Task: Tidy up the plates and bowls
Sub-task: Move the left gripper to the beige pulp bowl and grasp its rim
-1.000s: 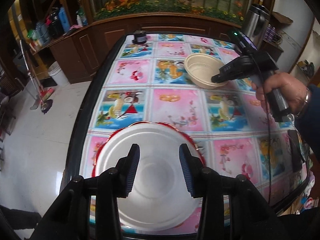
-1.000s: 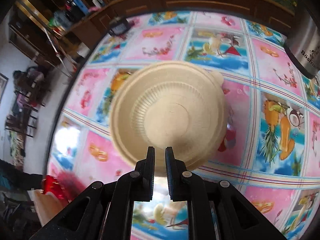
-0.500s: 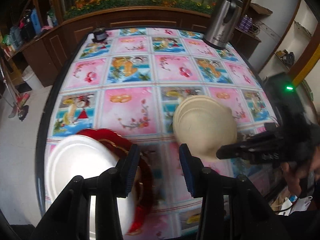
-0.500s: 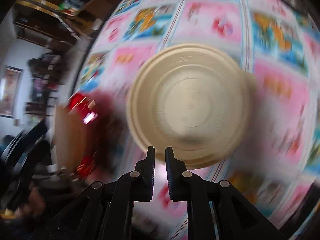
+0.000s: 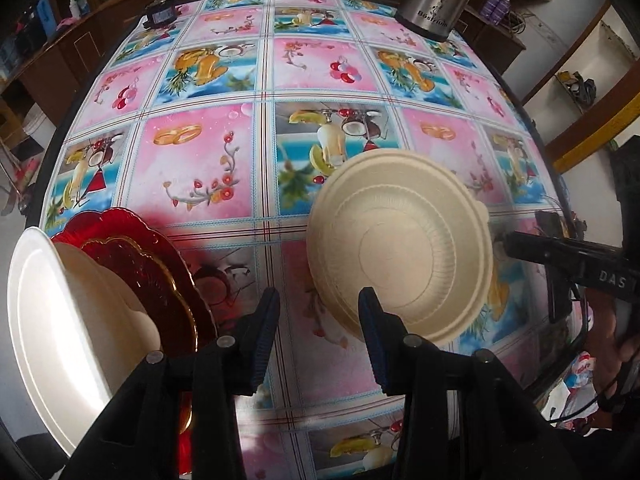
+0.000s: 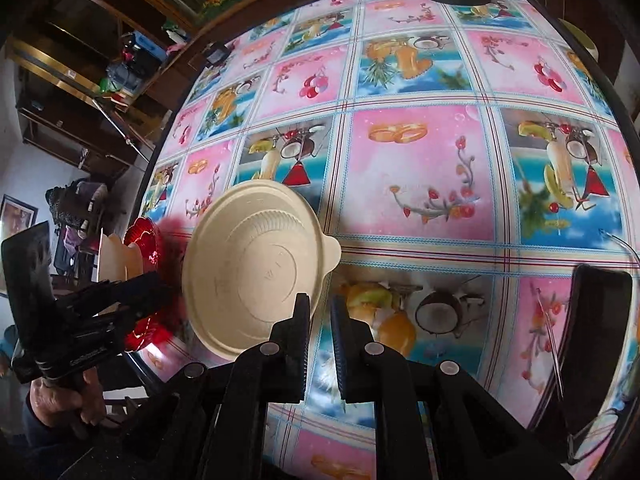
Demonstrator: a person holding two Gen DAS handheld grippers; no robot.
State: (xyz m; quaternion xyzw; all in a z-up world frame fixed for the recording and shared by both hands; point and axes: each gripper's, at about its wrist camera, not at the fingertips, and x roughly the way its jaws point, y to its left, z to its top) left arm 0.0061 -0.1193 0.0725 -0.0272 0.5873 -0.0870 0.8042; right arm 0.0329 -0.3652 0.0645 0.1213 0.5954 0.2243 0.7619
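1. Right hand-held gripper (image 6: 320, 320): jaws nearly together, pinched on the near rim of the beige bowl (image 6: 252, 276). Actual pinch point mostly hidden behind the left finger in the right wrist view. Bowl tilted, inside facing that camera, apparently clear of the table (image 6: 420, 168). Thin-rim grip probably chosen because the wall is too wide to span.

2. Same bowl in the left wrist view: centre-right of frame, underside and ribbed wall turned toward the lens. Black gripper body entering from the right edge and meeting the bowl's right rim.

3. Left hand-held gripper (image 5: 318, 332): jaws apart, nothing between the pads. Pointed steeply down at bare tablecloth. Bowl just up and right of the right-hand finger (image 5: 372, 336), overlapping its tip in the picture; contact not evident.

4. White dish (image 5: 52, 320) at lower left of the left wrist view, seated on the red plate (image 5: 160, 280), both near the table's edge. Likely the stacking spot: like wares gathered on one pile.

5. Judged step: carrying the beige bowl toward the white dish and red plate, to nest or set beside. Left jaws free, possibly for steadying the stack or taking the bowl over; cannot tell which.

6. Risk, as judgement: light bowl on a one-point rim grip, liable to swing or slip if tilted further.

7. Steel kettle (image 5: 436, 0) at upper right, well apart from the work.
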